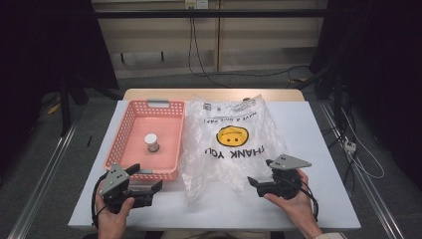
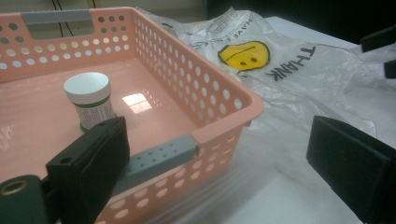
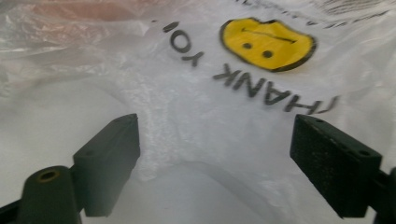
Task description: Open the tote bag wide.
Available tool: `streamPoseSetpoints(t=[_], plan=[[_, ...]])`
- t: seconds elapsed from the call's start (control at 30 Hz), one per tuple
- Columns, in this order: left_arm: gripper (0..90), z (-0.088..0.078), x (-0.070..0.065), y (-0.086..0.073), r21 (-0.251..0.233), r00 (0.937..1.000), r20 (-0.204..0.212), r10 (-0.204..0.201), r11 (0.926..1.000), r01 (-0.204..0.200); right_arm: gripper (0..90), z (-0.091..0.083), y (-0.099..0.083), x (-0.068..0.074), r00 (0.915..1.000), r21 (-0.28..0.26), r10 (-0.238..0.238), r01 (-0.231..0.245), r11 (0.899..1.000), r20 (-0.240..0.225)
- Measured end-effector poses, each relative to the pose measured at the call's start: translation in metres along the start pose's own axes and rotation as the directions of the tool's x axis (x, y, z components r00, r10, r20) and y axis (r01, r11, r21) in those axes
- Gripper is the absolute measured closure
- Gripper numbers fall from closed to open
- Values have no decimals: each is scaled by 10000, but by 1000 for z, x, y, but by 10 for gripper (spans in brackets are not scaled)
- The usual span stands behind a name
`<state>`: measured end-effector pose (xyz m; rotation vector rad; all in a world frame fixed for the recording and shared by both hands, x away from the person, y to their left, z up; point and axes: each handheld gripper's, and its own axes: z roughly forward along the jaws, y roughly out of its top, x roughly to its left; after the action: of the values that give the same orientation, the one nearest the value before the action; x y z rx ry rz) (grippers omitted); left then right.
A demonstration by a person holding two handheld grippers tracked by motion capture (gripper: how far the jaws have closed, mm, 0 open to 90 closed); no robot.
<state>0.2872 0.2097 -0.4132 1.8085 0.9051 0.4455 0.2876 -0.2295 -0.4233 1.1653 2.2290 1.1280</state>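
A pink perforated basket [image 1: 124,130] sits on the left half of the white table, with a small white-lidded jar [image 1: 152,142] upright inside it. Beside it lies a clear plastic bag [image 1: 234,149] printed with a yellow smiley and "THANK YOU". My left gripper [image 1: 145,178] is open at the basket's near right corner. In the left gripper view that corner [image 2: 224,135] lies between the jaws, and the jar [image 2: 88,100] stands beyond the left jaw. My right gripper [image 1: 261,173] is open at the bag's near edge. The right gripper view has the bag [image 3: 224,107] spread ahead of the wide jaws.
The white table top [image 1: 323,149] has bare room right of the bag and along the front edge. A wooden strip [image 1: 149,93] runs along the far side. Cables hang behind the table and on the floor at right. Dark curtains flank the scene.
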Motion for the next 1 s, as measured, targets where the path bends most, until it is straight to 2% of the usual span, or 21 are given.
streamPoseSetpoints(t=[0.1, 0.27, 0.5, 0.63, 0.73, 1.0], plan=[[54, -1, -1, 0, -67, 9999, 95, 65, 10000, -64, 165, 12, 3, 6, 9989, 499, -107, 130, 9987, -459], [54, -1, -1, 1, -39, 9997, 158, 179, 9998, -179, 180, 28, 7, 11, 9952, 910, -327, 411, 9950, -920], [53, 1, -2, 1, 46, 9994, 138, 326, 9995, -326, 148, 46, 17, 12, 9935, 1162, -463, 584, 9915, -1039], [53, 1, -2, 1, 88, 9993, 129, 353, 9993, -354, 151, 62, 21, 14, 9872, 1589, -664, 895, 9832, -1452], [53, 1, -2, 0, 86, 9992, 164, 356, 9993, -358, 163, 71, 19, 12, 9866, 1900, -698, 976, 9769, -1478], [53, 1, -1, 0, 128, 9991, 241, 342, 9993, -345, 217, 77, 17, 15, 9801, 2127, -819, 1203, 9697, -1808]])
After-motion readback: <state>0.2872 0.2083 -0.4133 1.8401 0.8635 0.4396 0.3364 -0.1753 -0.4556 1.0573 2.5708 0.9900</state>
